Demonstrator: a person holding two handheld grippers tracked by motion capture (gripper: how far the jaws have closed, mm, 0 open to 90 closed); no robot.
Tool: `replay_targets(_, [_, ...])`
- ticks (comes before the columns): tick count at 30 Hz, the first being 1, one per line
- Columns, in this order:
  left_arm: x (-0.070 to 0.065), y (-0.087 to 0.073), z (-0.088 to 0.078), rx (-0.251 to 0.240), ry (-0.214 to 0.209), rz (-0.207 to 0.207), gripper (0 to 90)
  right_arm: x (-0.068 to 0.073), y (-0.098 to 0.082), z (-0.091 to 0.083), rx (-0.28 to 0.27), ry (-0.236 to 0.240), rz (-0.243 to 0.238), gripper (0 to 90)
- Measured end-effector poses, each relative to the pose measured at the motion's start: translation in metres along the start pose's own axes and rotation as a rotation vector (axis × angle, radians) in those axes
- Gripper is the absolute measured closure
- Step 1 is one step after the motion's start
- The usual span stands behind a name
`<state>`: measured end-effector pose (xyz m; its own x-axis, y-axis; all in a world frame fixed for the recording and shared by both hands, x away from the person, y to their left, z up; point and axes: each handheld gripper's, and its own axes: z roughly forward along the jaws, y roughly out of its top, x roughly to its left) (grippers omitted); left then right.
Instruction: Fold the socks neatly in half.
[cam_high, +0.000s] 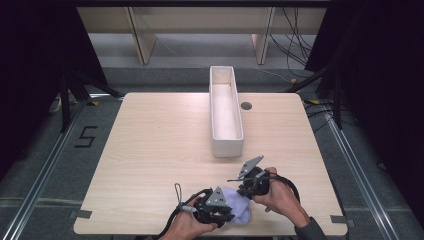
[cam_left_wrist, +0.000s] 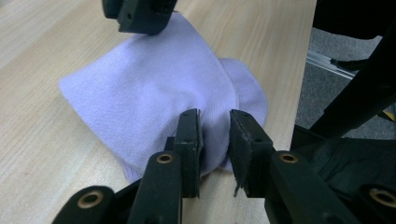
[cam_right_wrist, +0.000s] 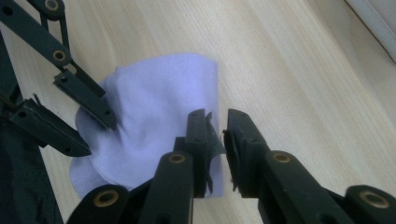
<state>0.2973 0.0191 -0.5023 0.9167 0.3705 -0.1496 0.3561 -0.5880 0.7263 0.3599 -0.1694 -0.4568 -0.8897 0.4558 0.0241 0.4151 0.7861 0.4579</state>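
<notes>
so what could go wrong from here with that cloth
1. The lilac cloth lies at the near edge of the table, so a tug toward the person could drag it off.
2. The left gripper pinches only a small fold of cloth, which might slip out.
3. The right gripper has a gap between its jaws and sits at the cloth's edge, so closing there may catch little or nothing.

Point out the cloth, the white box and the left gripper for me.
cloth (cam_left_wrist: 154, 88), left gripper view, middle of its folded top
white box (cam_high: 227, 146), high view, near end wall
left gripper (cam_left_wrist: 215, 122), left gripper view, midway between its fingertips, cloth bunched there
</notes>
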Motion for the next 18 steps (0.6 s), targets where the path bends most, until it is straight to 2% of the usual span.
replay_targets(4, [0.001, 0.0, 0.0, -0.001, -0.004, -0.006, 73.6, -0.003, 0.003, 0.001, 0.002, 0.011, 0.005, 78.0])
replay_targets(5, [0.001, 0.0, 0.0, -0.004, -0.003, -0.008, 73.6, -0.002, 0.003, 0.001, 0.006, 0.012, 0.025, 78.0])
replay_targets(7, [0.001, 0.0, 0.0, 0.001, -0.002, -0.004, 73.5, -0.003, 0.005, 0.004, 0.005, 0.024, 0.003, 78.0])
replay_targets(11, [0.0, 0.0, 0.0, 0.002, -0.001, -0.003, 73.3, -0.003, 0.007, 0.012, 0.028, 0.015, -0.012, 77.7])
replay_targets(18, [-0.001, -0.001, 0.0, 0.0, 0.001, -0.01, 73.3, -0.004, 0.009, 0.023, 0.065, 0.014, 0.0, 75.8])
